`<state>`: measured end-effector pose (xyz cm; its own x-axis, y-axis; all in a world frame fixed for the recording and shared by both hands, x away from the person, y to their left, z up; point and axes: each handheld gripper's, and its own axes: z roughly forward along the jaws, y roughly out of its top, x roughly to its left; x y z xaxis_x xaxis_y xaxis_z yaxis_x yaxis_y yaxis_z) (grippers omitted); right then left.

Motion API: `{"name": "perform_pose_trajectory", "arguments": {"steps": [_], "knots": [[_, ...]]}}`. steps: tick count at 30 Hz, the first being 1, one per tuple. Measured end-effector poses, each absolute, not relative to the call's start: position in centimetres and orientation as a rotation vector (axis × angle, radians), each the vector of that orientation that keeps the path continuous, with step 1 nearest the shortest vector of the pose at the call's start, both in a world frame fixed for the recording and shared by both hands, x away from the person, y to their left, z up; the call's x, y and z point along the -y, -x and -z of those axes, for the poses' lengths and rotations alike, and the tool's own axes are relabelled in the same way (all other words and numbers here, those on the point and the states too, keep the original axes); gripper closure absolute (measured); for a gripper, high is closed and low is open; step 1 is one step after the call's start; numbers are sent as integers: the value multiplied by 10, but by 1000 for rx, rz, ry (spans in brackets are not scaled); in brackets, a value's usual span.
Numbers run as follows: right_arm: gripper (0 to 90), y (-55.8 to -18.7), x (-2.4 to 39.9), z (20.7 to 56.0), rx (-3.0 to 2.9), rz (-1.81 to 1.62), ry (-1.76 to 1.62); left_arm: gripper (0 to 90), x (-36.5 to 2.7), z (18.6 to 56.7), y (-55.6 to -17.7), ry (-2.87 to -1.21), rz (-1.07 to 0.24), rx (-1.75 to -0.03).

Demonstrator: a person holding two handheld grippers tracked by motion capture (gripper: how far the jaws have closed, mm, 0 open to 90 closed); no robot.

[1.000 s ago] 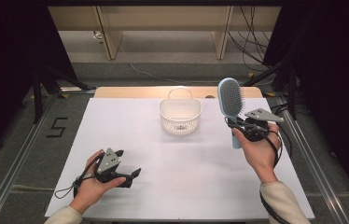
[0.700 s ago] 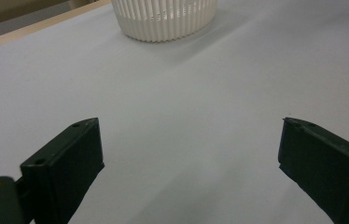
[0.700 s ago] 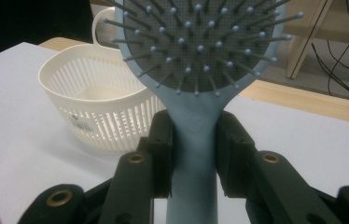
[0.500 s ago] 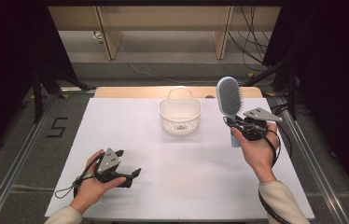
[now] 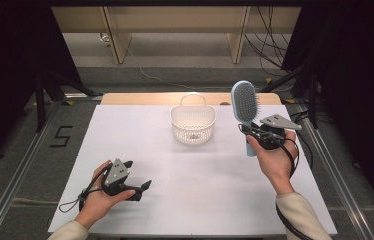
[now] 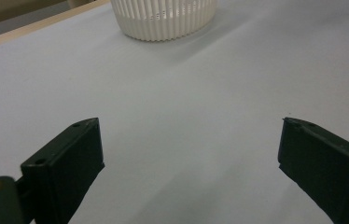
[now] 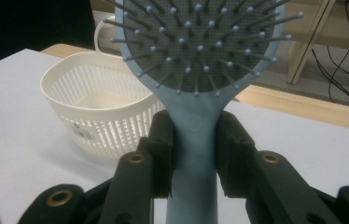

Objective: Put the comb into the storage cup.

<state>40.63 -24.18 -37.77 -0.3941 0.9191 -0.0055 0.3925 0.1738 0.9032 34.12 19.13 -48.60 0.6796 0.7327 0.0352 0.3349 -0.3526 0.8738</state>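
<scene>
Nearest the person, close to the front edge of the tabletop (image 5: 200, 200) and toward its left corner, the left gripper (image 5: 137, 187) lies low over the white surface in the left hand (image 5: 97, 197), its grey three-cornered plate facing up and a cable looping off to the left. Its jaws stand wide apart with nothing between them; in the left gripper view only bare white tabletop lies between the two black pads (image 6: 70, 158), and the slatted wall of the basket (image 6: 165, 18) shows far ahead.

Further in, near the right edge of the tabletop, the right hand (image 5: 275, 160) holds the right gripper (image 5: 252, 135) raised above the surface. Its jaws are closed on the handle of a light blue hairbrush (image 5: 245, 107), pressing it from both sides just below the neck, as the right gripper view shows. The hairbrush (image 7: 196, 70) stands nearly upright, its oval head above the gripper and its bristled grey pad facing the person; the lower end of the handle hangs below the jaws, clear of the tabletop.

Beyond both hands, toward the back edge and about midway across, sits a white slatted basket (image 5: 193, 125) with a loop handle at its far rim. It stands just left of the hairbrush's head, apart from it, with only a small label visible on its bottom.
</scene>
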Motion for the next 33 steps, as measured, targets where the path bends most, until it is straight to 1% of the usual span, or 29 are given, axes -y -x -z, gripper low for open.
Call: {"name": "perform_pose_trajectory", "arguments": {"steps": [33], "knots": [[703,-412,235,376,-1872,-1210,-1224,63,-191,486,-341,-1955,-536,-828]]}}
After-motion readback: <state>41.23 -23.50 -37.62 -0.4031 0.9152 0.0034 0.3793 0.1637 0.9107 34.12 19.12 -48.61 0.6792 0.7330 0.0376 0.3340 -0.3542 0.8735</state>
